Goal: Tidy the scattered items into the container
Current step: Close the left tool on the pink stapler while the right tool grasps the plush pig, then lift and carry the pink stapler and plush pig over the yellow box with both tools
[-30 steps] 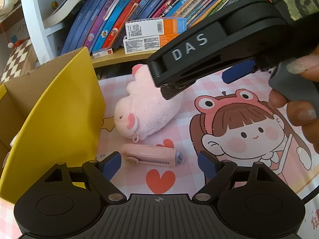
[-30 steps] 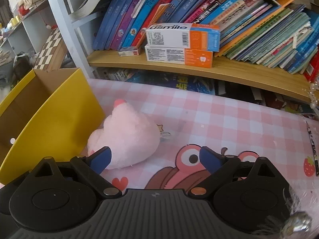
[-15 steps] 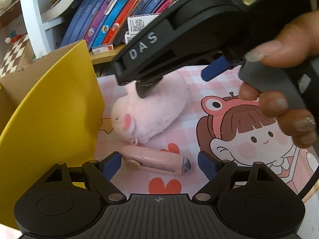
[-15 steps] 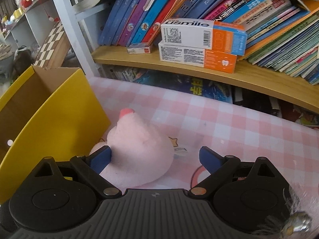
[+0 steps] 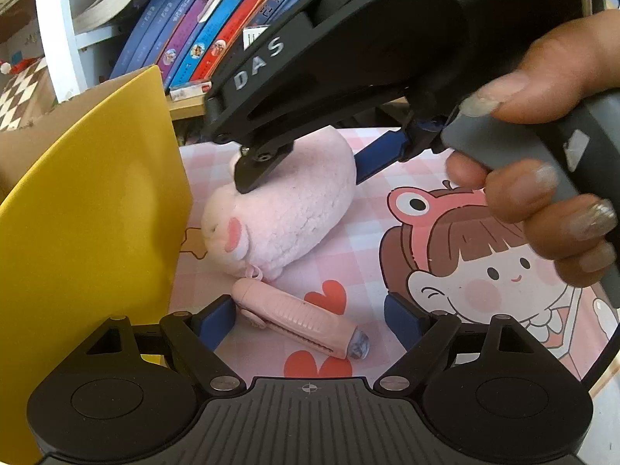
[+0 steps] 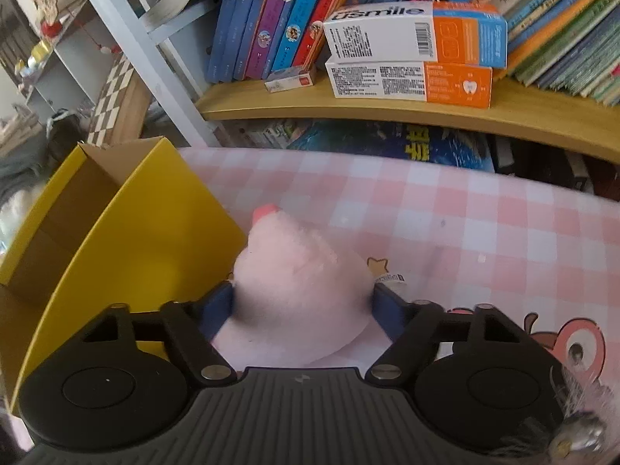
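Two grippers are in view, and we note each in turn. The right gripper (image 6: 303,310) has its jaws set around the pink plush toy (image 6: 300,283); both blue fingers (image 6: 219,306) press against the toy's flanks, so we record it as gripping the plush. From the left wrist view the same right gripper (image 5: 310,162) comes down over the plush toy (image 5: 283,213) from above, with the person's hand (image 5: 542,162) wrapped around its grey handle. The toy lies on the pink checked tabletop (image 6: 465,213), touching or just beside the outer wall of the yellow box (image 6: 128,240); we cannot tell which. The box stands open at the left of the tabletop, its brown cardboard inside showing. The left gripper (image 5: 310,319) sits low with its jaws wide apart and nothing between the pads. A pink utility knife (image 5: 298,316) lies on the tabletop in the gap between those jaws, close to the left finger (image 5: 217,319), apart from the right one, and just in front of the plush. Behind the tabletop a wooden shelf (image 6: 387,110) carries leaning books (image 6: 271,19) and two stacked orange-and-white cartons (image 6: 410,56).
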Tool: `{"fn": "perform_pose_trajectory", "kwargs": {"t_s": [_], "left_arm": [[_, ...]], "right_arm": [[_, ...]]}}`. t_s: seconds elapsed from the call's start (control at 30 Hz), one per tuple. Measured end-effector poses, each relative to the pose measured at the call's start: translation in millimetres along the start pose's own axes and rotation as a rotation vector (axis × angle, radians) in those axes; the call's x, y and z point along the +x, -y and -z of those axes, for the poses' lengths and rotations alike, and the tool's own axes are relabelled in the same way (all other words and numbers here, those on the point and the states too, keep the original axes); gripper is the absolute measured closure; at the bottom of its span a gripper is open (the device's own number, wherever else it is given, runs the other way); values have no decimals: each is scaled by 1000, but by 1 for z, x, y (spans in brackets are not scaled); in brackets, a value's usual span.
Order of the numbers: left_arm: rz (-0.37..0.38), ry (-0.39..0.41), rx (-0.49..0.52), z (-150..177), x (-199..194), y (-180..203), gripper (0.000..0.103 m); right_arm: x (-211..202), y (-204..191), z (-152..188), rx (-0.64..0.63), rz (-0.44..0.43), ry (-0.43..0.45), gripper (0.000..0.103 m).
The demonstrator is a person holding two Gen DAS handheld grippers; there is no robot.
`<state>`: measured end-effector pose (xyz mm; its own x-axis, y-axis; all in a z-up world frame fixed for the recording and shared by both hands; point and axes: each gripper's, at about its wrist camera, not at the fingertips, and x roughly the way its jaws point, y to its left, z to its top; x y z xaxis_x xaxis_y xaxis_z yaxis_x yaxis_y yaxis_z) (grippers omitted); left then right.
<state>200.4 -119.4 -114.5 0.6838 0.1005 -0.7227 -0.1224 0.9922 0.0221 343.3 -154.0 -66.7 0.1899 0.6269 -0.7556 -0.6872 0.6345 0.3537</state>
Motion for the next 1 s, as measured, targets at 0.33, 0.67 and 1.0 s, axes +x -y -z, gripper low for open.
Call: {"fn": "perform_pose_trajectory", "kwargs": {"t_s": [0.33, 0.67, 1.0], "left_arm": [[21, -27, 4, 0, -8, -3, 36], [55, -39, 28, 4, -24, -4, 50], [72, 7, 72, 4, -58, -2, 50]], "right_arm": [[-41, 10, 14, 64, 39, 69, 44], [-90, 15, 44, 48, 139, 121, 44], [-130, 19, 93, 83, 235, 113, 44]]}}
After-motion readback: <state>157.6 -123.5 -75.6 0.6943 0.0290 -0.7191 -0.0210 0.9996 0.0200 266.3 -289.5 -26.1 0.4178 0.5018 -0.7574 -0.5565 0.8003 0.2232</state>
